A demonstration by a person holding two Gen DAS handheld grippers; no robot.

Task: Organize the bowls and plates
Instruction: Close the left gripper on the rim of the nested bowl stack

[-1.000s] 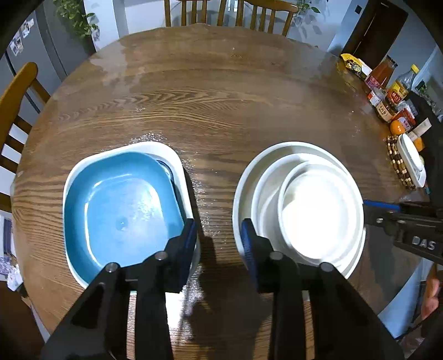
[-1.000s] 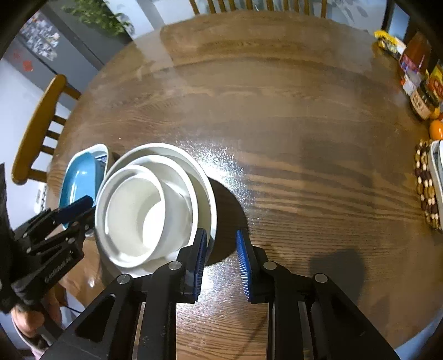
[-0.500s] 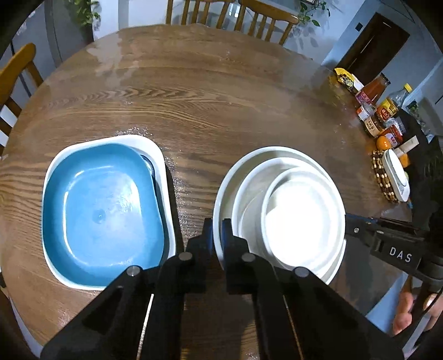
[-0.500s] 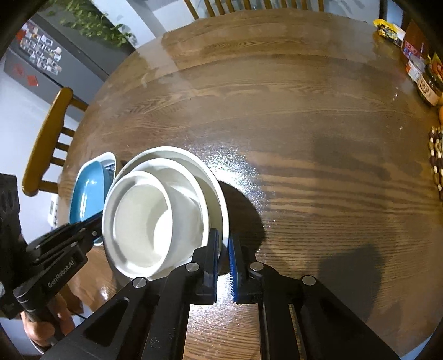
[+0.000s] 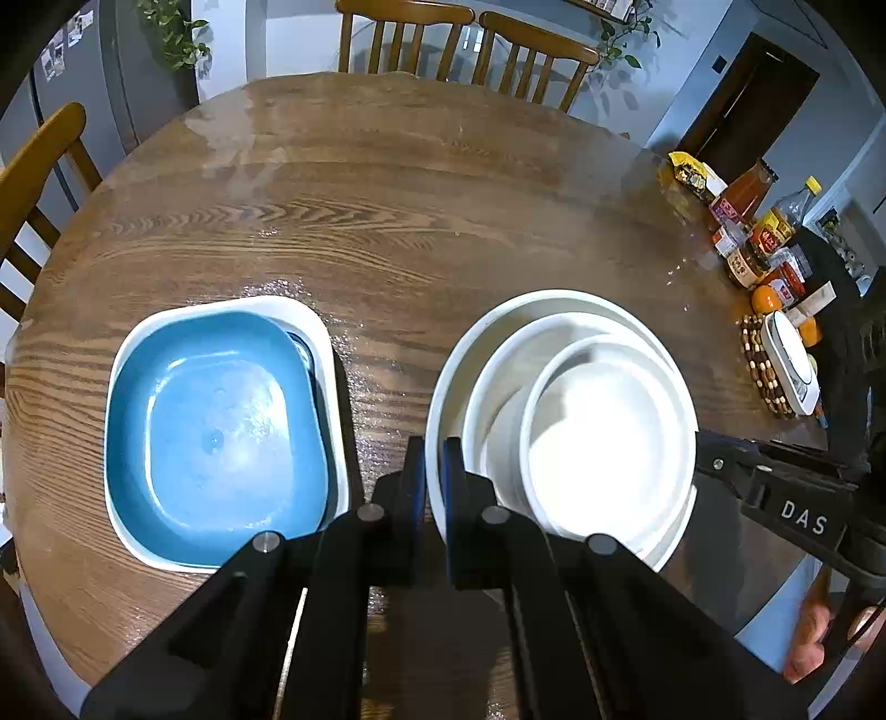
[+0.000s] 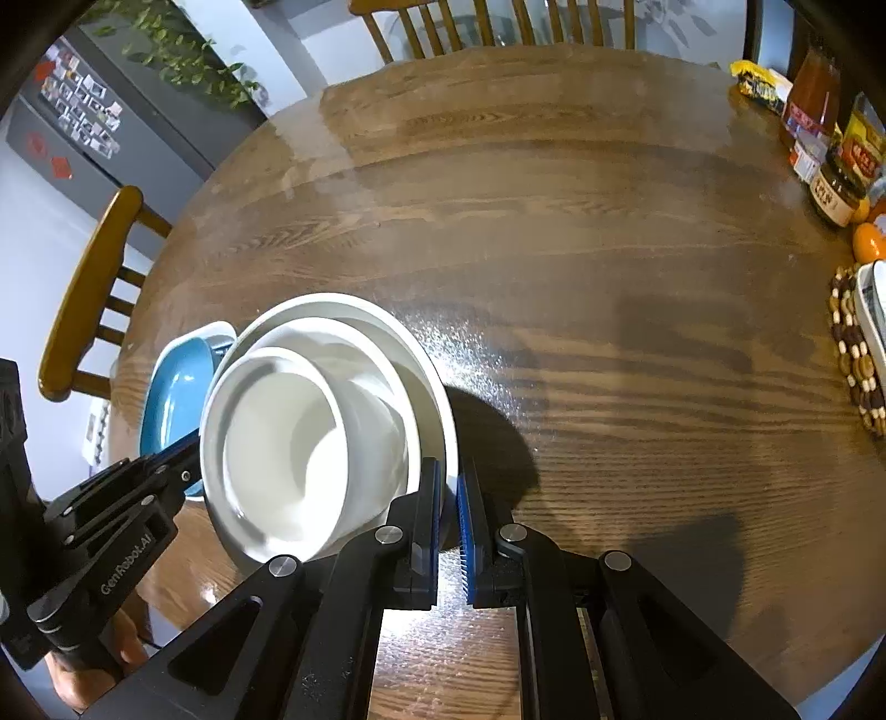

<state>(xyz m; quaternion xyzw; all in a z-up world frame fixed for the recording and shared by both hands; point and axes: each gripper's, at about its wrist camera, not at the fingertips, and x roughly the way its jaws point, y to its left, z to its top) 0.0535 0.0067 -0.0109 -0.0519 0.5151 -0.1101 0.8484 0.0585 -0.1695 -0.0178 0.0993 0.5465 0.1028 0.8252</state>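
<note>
A stack of white round dishes stands on the wooden table: a wide white plate [image 5: 487, 332] with two white bowls [image 5: 603, 432] nested in it; the stack also shows in the right wrist view [image 6: 310, 437]. Left of it a blue square dish [image 5: 216, 432] sits inside a white square dish [image 5: 315, 327]. My left gripper [image 5: 434, 465] is shut on the left rim of the white plate. My right gripper [image 6: 449, 498] is shut on the plate's right rim. The stack looks slightly raised and tilted in the right wrist view.
The round wooden table [image 5: 415, 194] has bottles and jars [image 5: 758, 232], an orange [image 5: 764, 302] and a beaded trivet with a white object [image 5: 786, 365] at its right edge. Wooden chairs [image 5: 465, 39] stand at the far side and left.
Both grippers went from open to shut, each closing on a rim of the white plate. Both cameras have risen a little.
</note>
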